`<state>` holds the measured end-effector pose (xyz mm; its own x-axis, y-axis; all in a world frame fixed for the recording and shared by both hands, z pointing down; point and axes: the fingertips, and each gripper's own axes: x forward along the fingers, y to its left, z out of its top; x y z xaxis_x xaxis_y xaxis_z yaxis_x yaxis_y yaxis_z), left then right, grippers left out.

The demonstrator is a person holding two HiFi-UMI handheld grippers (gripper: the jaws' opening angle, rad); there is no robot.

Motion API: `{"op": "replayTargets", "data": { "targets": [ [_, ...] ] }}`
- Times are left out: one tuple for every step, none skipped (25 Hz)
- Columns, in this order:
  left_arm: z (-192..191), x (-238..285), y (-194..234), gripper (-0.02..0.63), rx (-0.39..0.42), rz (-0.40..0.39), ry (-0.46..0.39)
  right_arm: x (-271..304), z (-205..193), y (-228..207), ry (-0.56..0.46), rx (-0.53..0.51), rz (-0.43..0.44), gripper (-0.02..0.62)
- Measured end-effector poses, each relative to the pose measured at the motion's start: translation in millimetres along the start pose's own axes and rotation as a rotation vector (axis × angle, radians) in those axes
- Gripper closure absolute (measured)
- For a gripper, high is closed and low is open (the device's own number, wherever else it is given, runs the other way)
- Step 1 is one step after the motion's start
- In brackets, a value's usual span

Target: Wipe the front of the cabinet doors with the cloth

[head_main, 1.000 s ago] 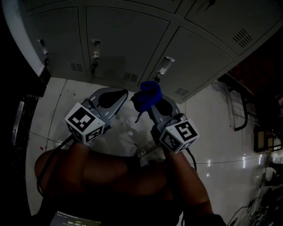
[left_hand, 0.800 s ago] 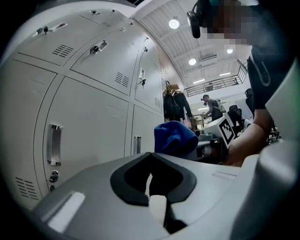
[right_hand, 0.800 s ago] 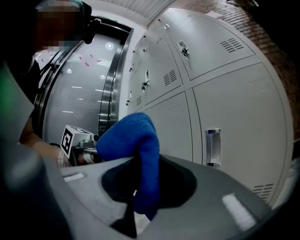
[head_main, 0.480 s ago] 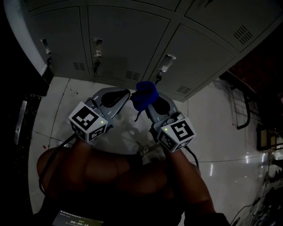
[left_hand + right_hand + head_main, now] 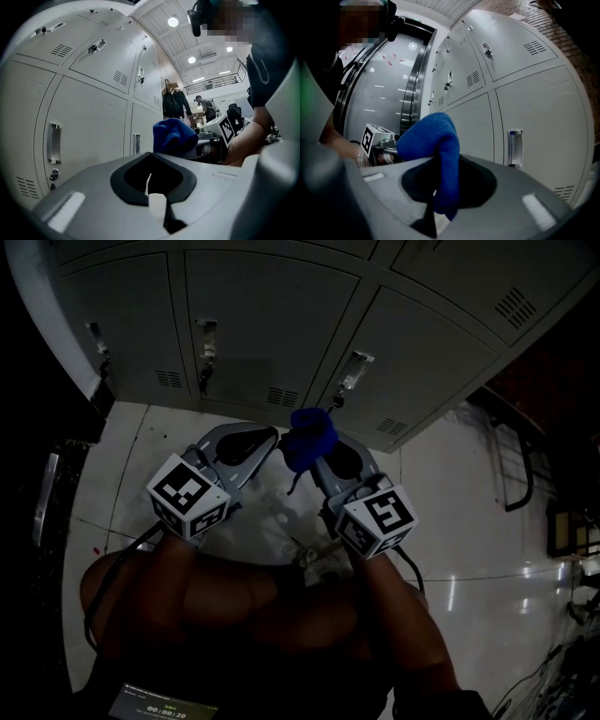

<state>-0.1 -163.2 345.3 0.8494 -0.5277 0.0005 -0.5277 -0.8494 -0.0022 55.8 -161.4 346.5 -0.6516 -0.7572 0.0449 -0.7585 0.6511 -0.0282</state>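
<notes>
A blue cloth (image 5: 308, 438) is bunched at the tip of my right gripper (image 5: 315, 452), which is shut on it; a fold hangs down between the jaws (image 5: 440, 159). My left gripper (image 5: 266, 436) sits just left of it, shut with nothing in it, and the cloth (image 5: 173, 135) shows past its tip. Both grippers hover over the floor a short way in front of the grey cabinet doors (image 5: 262, 324), not touching them. The doors fill the left gripper view (image 5: 89, 122) and the right side of the right gripper view (image 5: 534, 108).
Each door has a metal handle (image 5: 353, 370) with a lock and vent slots below. The white tiled floor (image 5: 450, 512) lies under the grippers. A dark metal frame (image 5: 511, 470) stands at the right, a dark strip at the far left. A steel door frame (image 5: 412, 84) shows beyond the cabinets.
Both grippers have edged slightly toward the cabinet doors. The cloth stays held in the right gripper.
</notes>
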Motion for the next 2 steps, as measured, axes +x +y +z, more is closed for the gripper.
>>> {"op": "replayTargets", "data": {
  "targets": [
    [0.4,-0.1,0.2,0.6,-0.001,0.001,0.0,0.1,-0.5,0.4,0.001,0.0,0.001,0.526],
    [0.7,-0.3,0.3,0.6,-0.002,0.002,0.001,0.2,-1.1,0.9,0.003,0.0,0.002,0.526]
  ]
}}
